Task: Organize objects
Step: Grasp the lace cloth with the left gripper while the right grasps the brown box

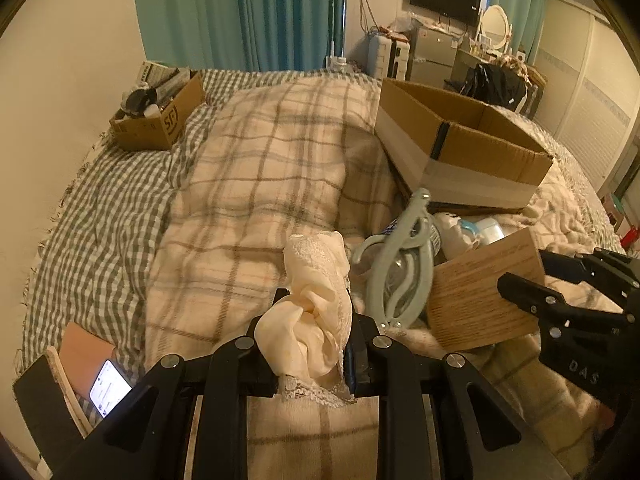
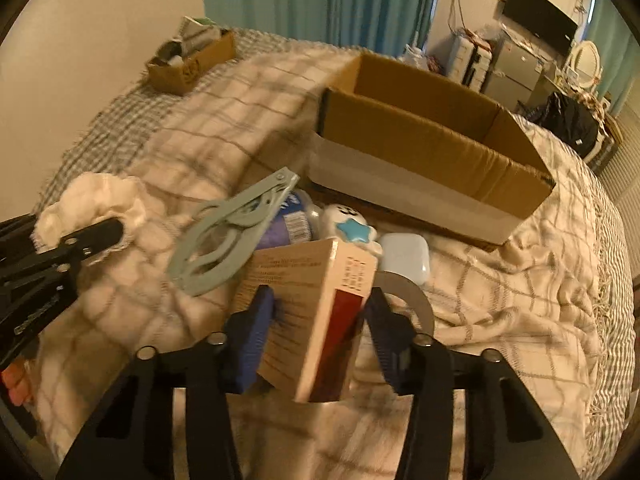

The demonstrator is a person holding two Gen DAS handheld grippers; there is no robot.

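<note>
Plaid blanket point(image 1: 256, 168) covers bed; teal curtains point(image 1: 240, 12) behind

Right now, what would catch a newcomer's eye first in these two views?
Both grippers are loaded: the left gripper is shut on a cream cloth, and the right gripper on a tan box. Just beyond them a pile lies on the plaid blanket: a grey hanger, a bottle and a white toy. Behind it sits the big open carton.
</note>
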